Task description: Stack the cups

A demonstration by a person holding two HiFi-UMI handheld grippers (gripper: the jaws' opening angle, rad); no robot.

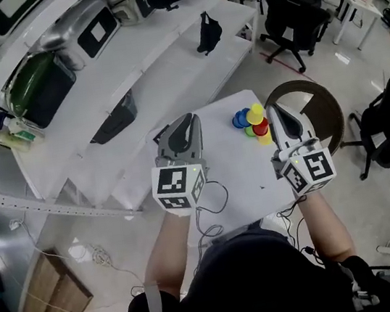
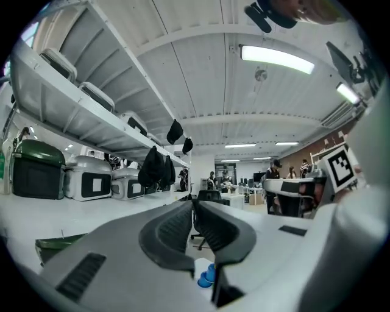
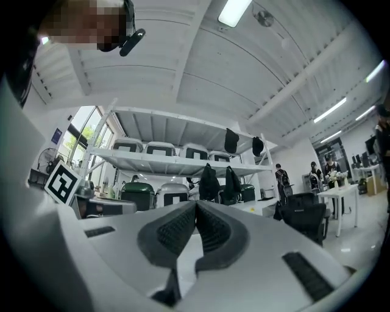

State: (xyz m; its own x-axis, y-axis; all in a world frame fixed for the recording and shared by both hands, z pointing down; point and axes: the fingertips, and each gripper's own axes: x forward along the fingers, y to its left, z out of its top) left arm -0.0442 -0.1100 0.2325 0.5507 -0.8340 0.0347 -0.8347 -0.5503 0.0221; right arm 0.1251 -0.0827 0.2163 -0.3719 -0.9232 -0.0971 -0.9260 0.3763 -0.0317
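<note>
The head view sits above the person and looks steeply down. It is close over the left tool (image 1: 188,119) and right tool (image 1: 277,111), with the small white square bench (image 1: 241,170) farther below.

The left gripper view rides on the left tool (image 2: 193,204) and faces level along its jaws across the room. The right gripper view does likewise from the right tool (image 3: 196,204).

All three views share the long white shelf rack (image 1: 128,59) (image 2: 91,116) (image 3: 177,159). Each gripper view catches the other tool's black-and-white marker cube (image 2: 337,167) (image 3: 61,181) at its edge. The blue plastic cups (image 1: 240,119) (image 2: 207,277) appear in the head view and the left gripper view.
</note>
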